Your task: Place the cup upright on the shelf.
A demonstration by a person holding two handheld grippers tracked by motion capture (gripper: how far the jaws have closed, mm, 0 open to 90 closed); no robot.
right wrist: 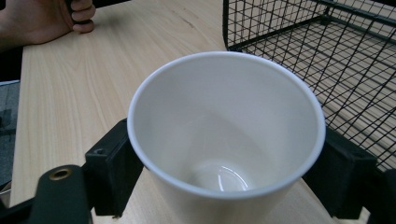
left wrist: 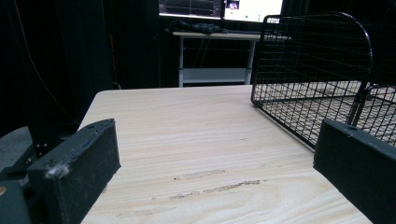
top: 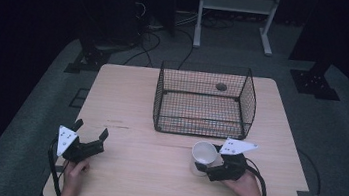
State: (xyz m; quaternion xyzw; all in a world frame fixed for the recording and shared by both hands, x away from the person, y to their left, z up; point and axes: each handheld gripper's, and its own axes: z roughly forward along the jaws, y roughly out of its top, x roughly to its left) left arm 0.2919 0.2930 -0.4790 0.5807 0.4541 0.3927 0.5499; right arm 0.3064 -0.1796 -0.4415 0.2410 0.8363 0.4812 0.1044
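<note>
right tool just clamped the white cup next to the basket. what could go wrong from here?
1. The right tool grips the white cup on its round wall just under the rim; the cup might slip or tilt when lifted.
2. The wire basket stands close beyond the cup, with tall sides; a low carry could knock the cup against the near rim.
3. The left tool rests open near the table edge, too far off to help steady the cup.

black fingers [right wrist: 112, 172], grey three-cornered plates [top: 239, 147], trailing cables [top: 258, 176]
</note>
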